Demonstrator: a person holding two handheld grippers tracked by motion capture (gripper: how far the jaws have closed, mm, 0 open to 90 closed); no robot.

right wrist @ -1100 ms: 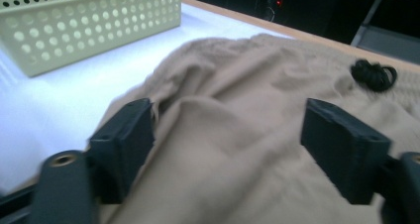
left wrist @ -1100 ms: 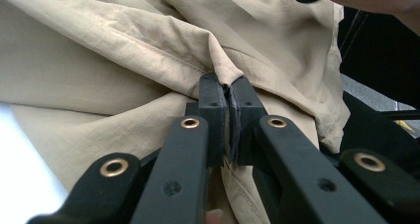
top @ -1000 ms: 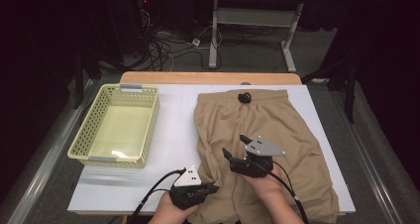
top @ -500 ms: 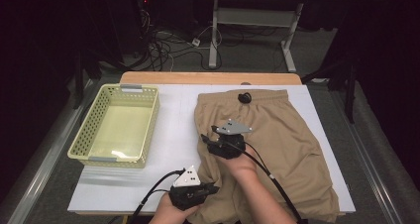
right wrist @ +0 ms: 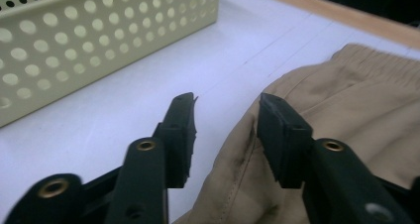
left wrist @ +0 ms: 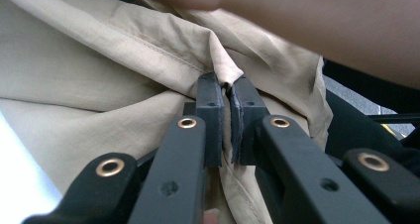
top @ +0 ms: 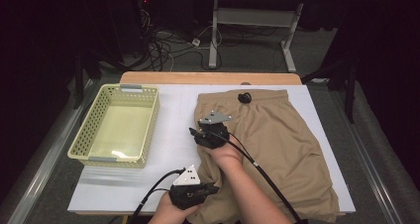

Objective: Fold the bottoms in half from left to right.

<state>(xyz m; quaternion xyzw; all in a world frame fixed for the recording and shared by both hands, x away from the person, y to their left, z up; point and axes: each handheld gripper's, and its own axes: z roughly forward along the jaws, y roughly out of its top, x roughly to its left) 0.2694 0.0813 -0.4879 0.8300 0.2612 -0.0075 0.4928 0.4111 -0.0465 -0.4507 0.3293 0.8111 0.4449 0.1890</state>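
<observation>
Tan shorts lie spread on the white table, waistband at the far side. My left gripper sits at the near left corner of the shorts, shut on a pinched fold of the tan fabric; in the left gripper view the pads squeeze the cloth between them. My right gripper rests at the shorts' left edge. Its jaws have just been closing and stand apart, with the side seam of the shorts running between them, unpinched.
A pale yellow perforated basket stands on the left of the table, close to my right gripper's left jaw. A black drawstring knot lies on the waistband. Bare white tabletop separates the basket and the shorts.
My right gripper has moved left and farther across the shorts to their left edge, and its jaws have narrowed. The left gripper has stayed put, still gripping the fabric.
</observation>
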